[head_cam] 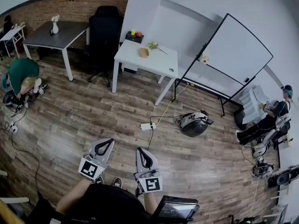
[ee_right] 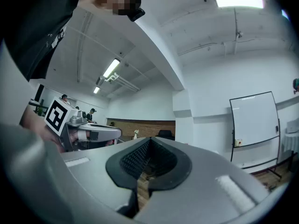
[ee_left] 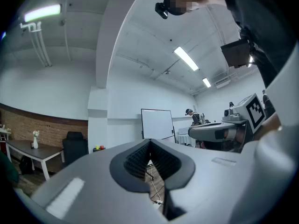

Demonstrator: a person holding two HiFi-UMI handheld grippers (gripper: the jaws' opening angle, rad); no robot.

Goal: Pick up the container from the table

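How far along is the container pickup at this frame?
Done: nothing. The brown container sits on the white table across the room. In hand: nothing. The left gripper and right gripper are both shut and empty, held level over the wood floor well short of the table. Left: approach the table, open a gripper, close on the container and lift it.

head view looks steeply down on my left gripper point(head_cam: 106, 143) and right gripper point(head_cam: 141, 152); their level views share the whiteboard point(ee_left: 158, 123).
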